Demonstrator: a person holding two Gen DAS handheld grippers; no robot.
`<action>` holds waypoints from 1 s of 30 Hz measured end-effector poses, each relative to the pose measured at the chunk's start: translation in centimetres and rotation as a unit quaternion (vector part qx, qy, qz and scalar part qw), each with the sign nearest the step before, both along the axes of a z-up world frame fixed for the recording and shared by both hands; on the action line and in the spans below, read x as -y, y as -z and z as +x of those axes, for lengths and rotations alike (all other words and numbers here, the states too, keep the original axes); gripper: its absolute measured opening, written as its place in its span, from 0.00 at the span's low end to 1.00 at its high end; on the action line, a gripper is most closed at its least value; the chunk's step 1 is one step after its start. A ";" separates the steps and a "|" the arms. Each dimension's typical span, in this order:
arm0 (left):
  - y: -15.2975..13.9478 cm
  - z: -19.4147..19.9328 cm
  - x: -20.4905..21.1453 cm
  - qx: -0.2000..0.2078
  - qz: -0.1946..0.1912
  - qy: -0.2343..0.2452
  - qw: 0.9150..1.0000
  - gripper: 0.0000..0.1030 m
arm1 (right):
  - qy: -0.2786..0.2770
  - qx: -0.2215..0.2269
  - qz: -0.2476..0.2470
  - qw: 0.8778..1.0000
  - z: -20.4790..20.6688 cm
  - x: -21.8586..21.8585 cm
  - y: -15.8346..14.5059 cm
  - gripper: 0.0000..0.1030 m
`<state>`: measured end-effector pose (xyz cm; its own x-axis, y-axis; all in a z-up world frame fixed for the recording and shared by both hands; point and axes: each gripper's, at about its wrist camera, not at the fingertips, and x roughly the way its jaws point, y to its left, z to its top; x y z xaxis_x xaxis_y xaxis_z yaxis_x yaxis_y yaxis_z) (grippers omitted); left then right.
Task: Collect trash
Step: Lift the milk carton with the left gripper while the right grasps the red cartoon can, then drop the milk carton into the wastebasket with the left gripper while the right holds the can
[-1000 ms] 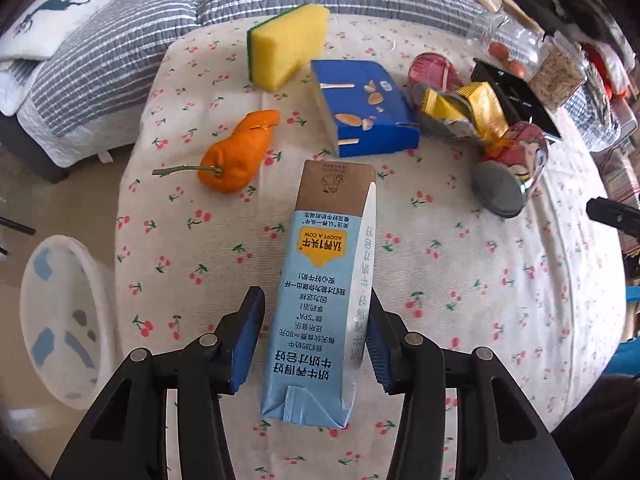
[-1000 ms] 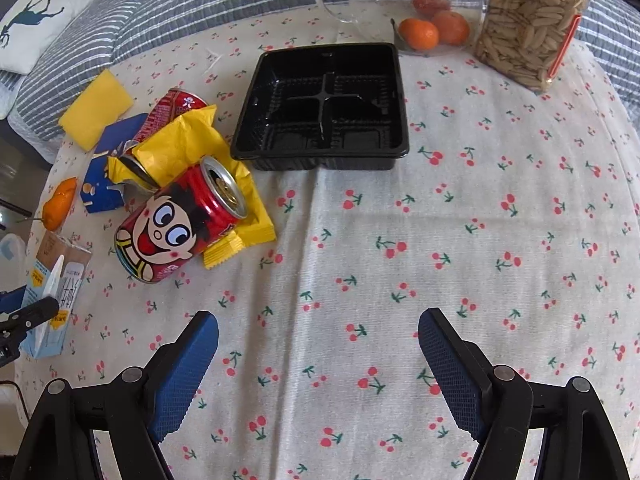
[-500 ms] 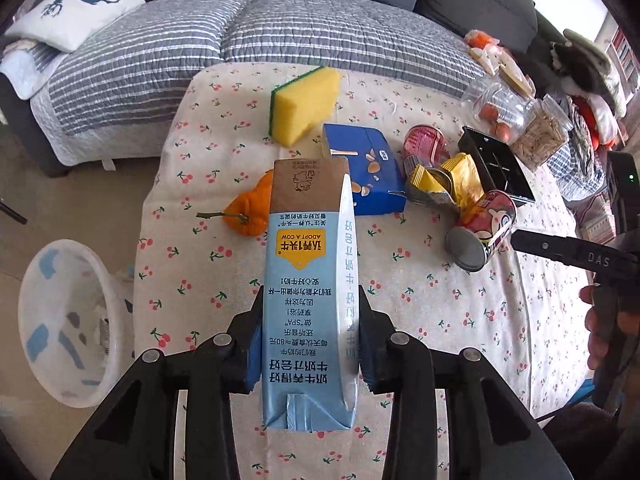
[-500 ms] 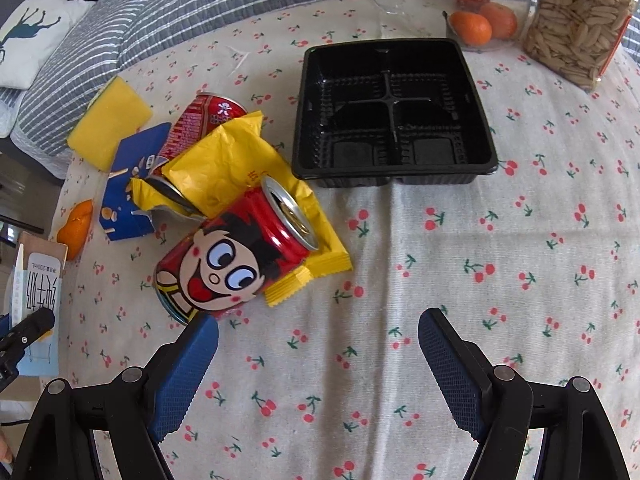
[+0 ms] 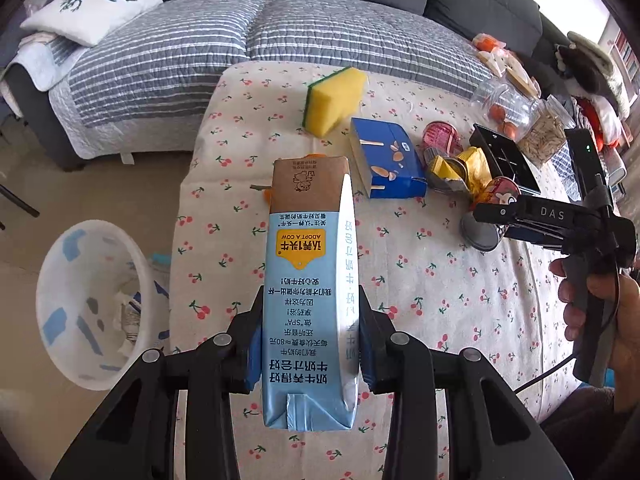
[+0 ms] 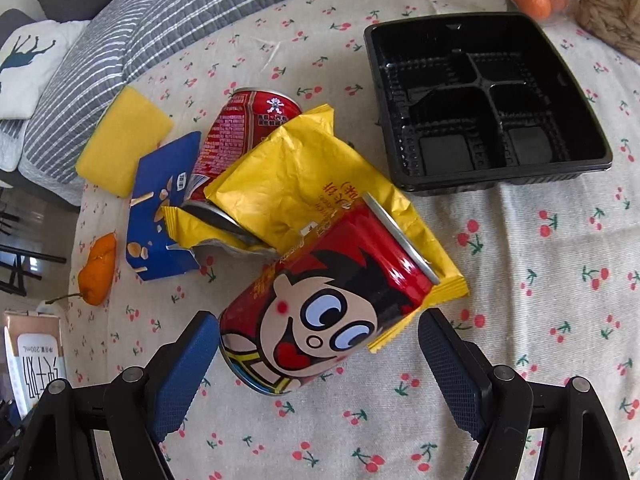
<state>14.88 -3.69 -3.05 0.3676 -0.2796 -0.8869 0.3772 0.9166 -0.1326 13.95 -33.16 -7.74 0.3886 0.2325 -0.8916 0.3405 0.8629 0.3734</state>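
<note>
Your left tool pinches the milk carton above the worktop, white bin visible only there; your right tool, spread, straddles the cartoon can.

Cherry-print table with cans, wrapper, sponge, tray, perhaps pepper.

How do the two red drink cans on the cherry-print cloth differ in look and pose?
The near can shows a cartoon face; the far can shows small white print. The near can lies on top of the yellow wrapper; the far can is partly under it. The near can sits between the open right gripper fingers; the far can is clear of them. Both lie on their sides.
</note>
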 end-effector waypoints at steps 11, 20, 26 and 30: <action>-0.3 -0.7 -3.1 0.005 0.000 -0.027 1.000 0.39 | -0.038 0.001 -0.004 0.999 0.2 -2.4 0.4 0.64; -0.9 -1.1 -5.0 0.014 -0.005 -0.044 0.999 0.39 | -0.076 0.008 -0.027 0.997 -0.9 -3.6 -0.5 0.61; -1.2 -1.0 -7.1 0.019 -0.010 -0.063 0.998 0.39 | -0.101 0.024 -0.031 0.994 -1.9 -4.7 -1.7 0.60; -1.5 -0.9 -9.3 0.024 -0.015 -0.086 0.996 0.39 | -0.115 0.029 -0.027 0.993 -2.1 -5.4 -2.0 0.60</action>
<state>14.02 5.62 -1.53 0.4549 -0.2348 -0.8590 0.2211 0.9642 -0.1465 11.84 -27.74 -5.73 0.3817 0.2728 -0.8831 0.1124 0.9346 0.3373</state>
